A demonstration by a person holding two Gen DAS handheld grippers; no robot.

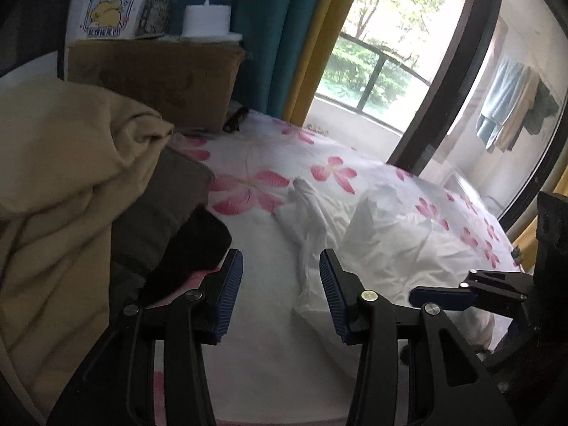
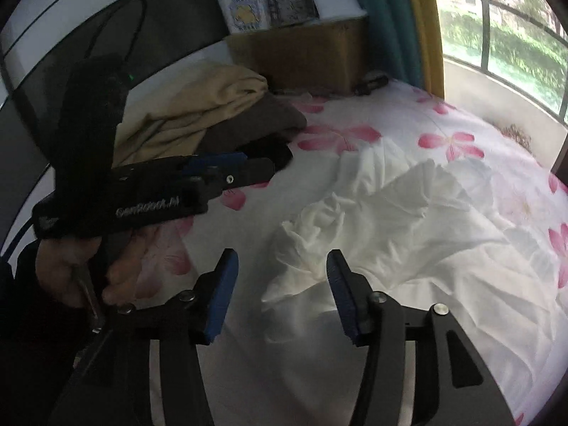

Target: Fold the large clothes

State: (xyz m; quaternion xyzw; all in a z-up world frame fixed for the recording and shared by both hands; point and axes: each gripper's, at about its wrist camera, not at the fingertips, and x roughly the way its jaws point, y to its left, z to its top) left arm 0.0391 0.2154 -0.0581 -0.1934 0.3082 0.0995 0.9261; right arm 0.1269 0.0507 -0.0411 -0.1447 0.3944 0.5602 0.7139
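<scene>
A crumpled white garment point(image 1: 383, 220) point(image 2: 390, 220) lies on a bed with a white sheet printed with pink flowers point(image 1: 255, 184) point(image 2: 447, 142). My left gripper point(image 1: 280, 284) hangs open over the sheet, with a twisted strip of the white cloth point(image 1: 309, 238) just beyond its gap and nothing between the pads. My right gripper point(image 2: 282, 277) is open too, above the garment's near crumpled edge, and its pads press on nothing. In the right wrist view the left gripper point(image 2: 262, 170) shows side-on at the left, held by a hand point(image 2: 71, 266).
A pile of beige point(image 1: 64, 163) point(image 2: 198, 99), olive point(image 1: 170, 195) and black point(image 1: 198, 241) clothes lies at the bed's left. Behind it stands a cardboard box point(image 1: 152, 74) with a printed carton point(image 1: 113, 10) and a white lamp base point(image 1: 209, 21). Curtains and a window point(image 1: 372, 60) are beyond.
</scene>
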